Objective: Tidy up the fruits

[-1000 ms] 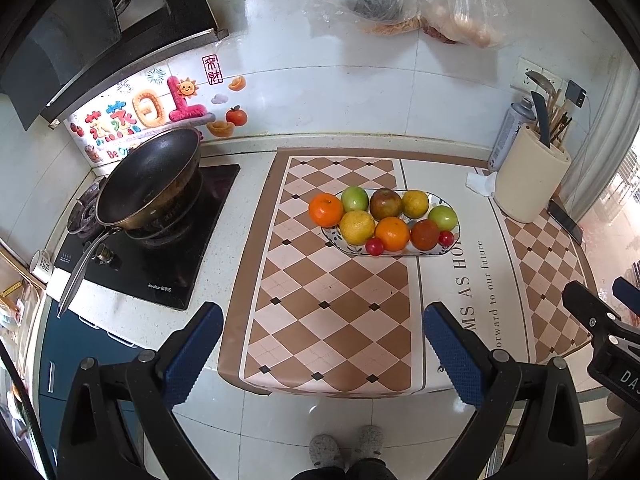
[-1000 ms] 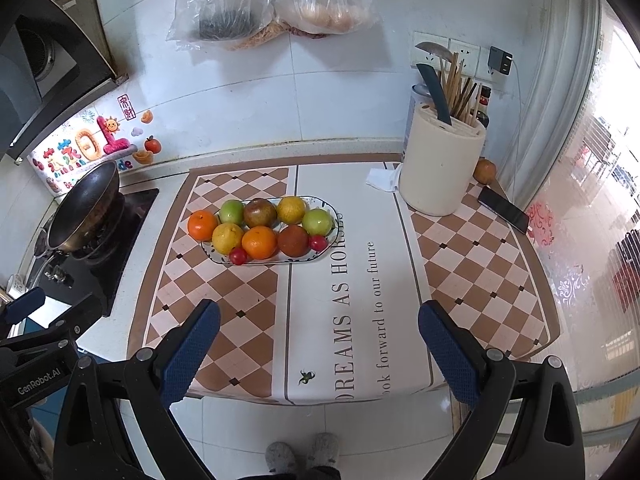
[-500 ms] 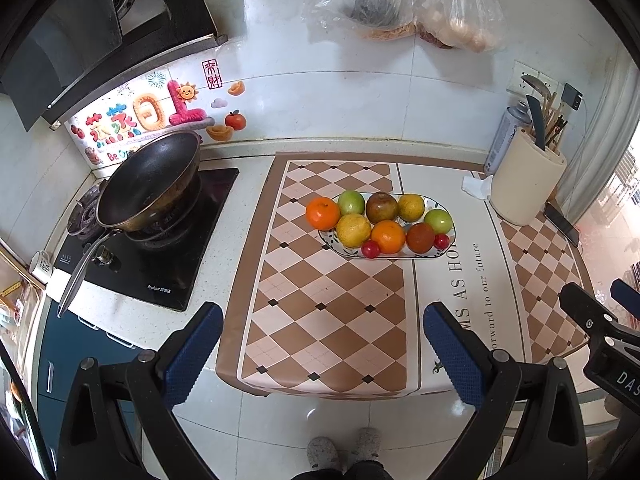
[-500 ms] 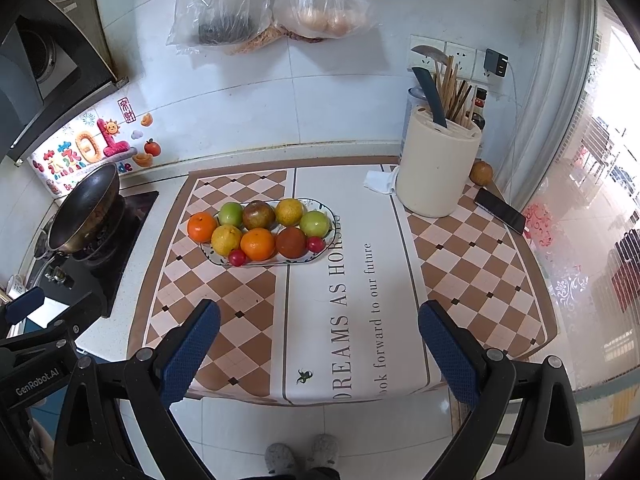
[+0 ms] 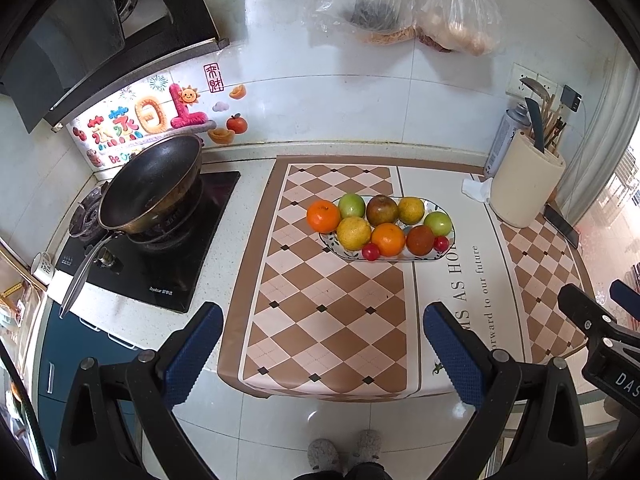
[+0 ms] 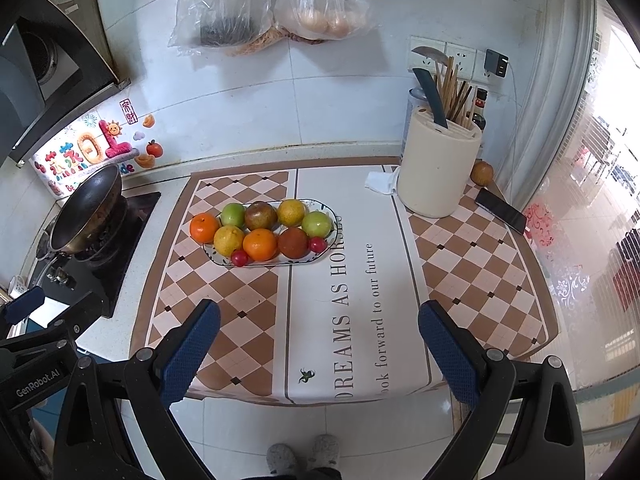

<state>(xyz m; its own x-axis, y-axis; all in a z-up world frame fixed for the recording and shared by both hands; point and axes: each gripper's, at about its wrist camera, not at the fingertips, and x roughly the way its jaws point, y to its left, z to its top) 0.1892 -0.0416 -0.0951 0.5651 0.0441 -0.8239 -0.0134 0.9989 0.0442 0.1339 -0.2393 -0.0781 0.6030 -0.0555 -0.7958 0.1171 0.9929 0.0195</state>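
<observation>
While both pairs of jaws stand wide apart and hold nothing, the left gripper [image 5: 320, 338] and the right gripper [image 6: 320, 336] hang over the near edge of the desk [image 5: 248, 184], their blue ribbed pads [image 6: 192, 350] set on black frames. Well ahead of the jaws, an oval white patterned ceramic plate [image 6: 326, 250] carries round glossy fruits: green, yellow, orange and brownish-red ones, plus two small red ones at its near rim. A smooth round orange fruit [image 5: 323, 215] sits just off the plate's left end, touching its neighbours. Everything rests on a checked brown and cream mat [image 5: 320, 320] with a white lettered band. Ahead and to the left, a dark round metal wok [image 5: 152, 188] stands on a black glass hob. Ahead and to the right stands a cream cylindrical utensil holder [image 6: 438, 172], a flat black phone [image 6: 500, 210] beside it. Clear plastic bags [image 6: 272, 4] hang on the white tiled wall.
</observation>
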